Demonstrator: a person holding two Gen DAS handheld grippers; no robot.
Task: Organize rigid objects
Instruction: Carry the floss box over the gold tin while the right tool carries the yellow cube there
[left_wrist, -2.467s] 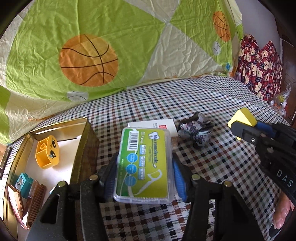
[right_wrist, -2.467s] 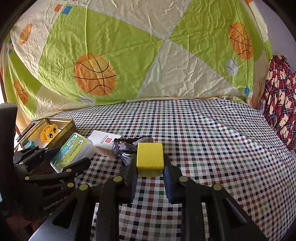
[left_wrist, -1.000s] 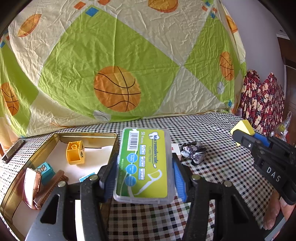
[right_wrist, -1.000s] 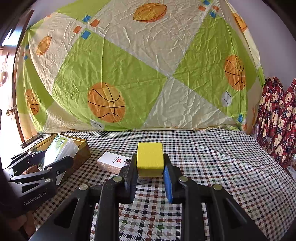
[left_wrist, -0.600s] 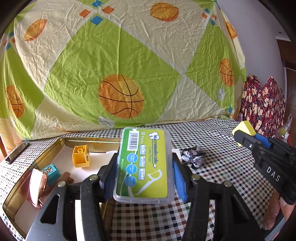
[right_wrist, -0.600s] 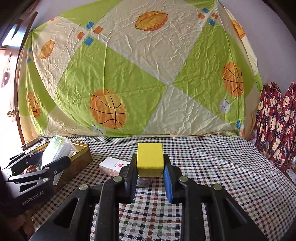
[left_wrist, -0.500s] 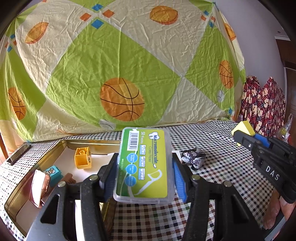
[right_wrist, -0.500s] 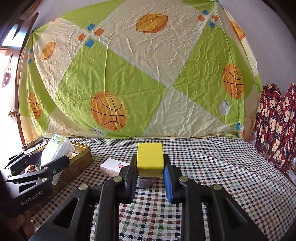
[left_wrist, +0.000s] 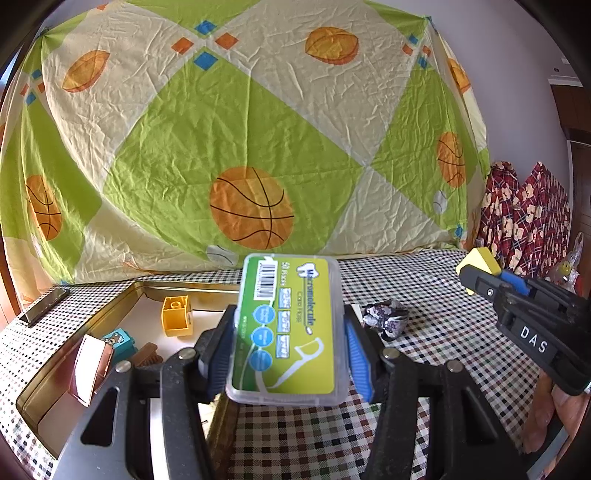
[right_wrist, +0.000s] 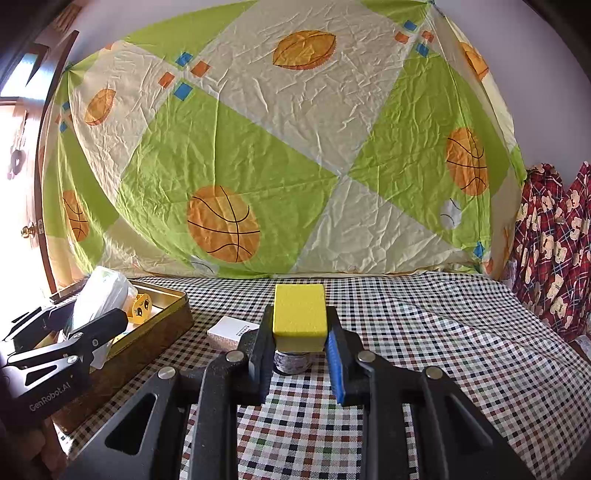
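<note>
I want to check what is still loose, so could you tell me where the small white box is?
In the right wrist view the white box lies on the checked cloth, between the gold tin on its left and the right gripper.

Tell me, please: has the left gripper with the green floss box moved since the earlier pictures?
Yes. In the right wrist view the left gripper with the floss box now sits over the gold tin; earlier it was low, beside the tin's near end.
</note>
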